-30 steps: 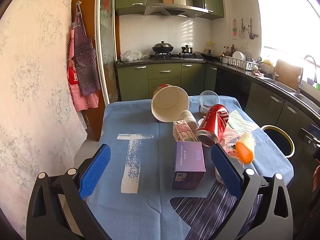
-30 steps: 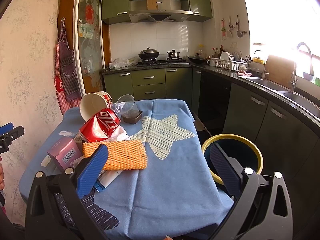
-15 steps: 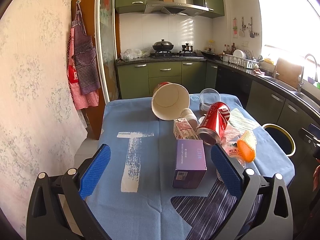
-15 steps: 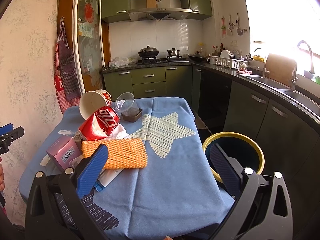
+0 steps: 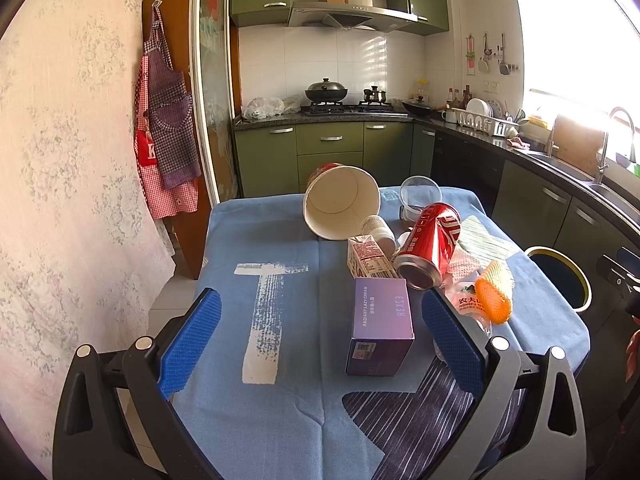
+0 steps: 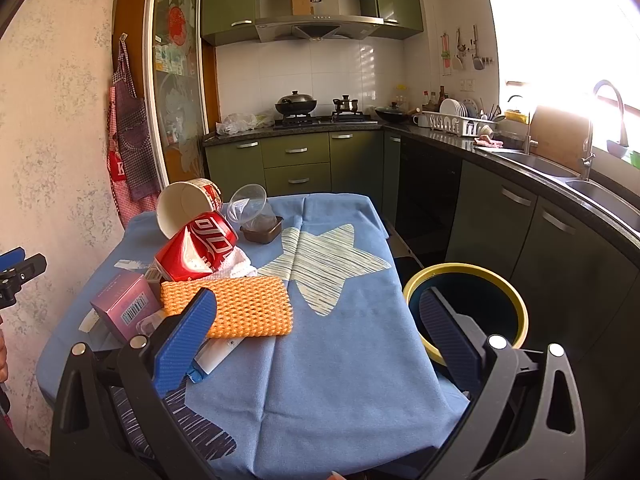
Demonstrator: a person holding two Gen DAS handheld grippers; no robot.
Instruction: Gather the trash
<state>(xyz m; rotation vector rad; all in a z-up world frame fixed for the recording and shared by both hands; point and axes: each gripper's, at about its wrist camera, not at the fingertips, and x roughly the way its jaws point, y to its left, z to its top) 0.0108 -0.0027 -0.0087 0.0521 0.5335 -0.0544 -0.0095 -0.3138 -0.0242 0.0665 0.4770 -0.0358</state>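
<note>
Trash lies piled on a blue tablecloth point(image 5: 280, 420): a purple box point(image 5: 382, 324), a red can point(image 5: 430, 246), a small carton point(image 5: 366, 260), a tipped paper bucket point(image 5: 340, 206), an orange foam net point(image 6: 232, 306) and a clear cup point(image 6: 250, 208). A yellow-rimmed bin point(image 6: 466, 306) stands beside the table on the right. My left gripper point(image 5: 320, 336) is open, just before the purple box. My right gripper point(image 6: 316, 328) is open above the table's near right edge, its left pad by the foam net.
A white tube point(image 6: 218, 356) and a plastic bag point(image 5: 466, 306) lie under the net. A dark tray point(image 6: 262, 232) sits behind the can. Kitchen cabinets point(image 6: 520, 220) run along the right. A wall with hanging aprons point(image 5: 166, 128) is on the left.
Both grippers have drifted slightly; the views shift a little. Nothing on the table has moved, and both grippers stay open.
</note>
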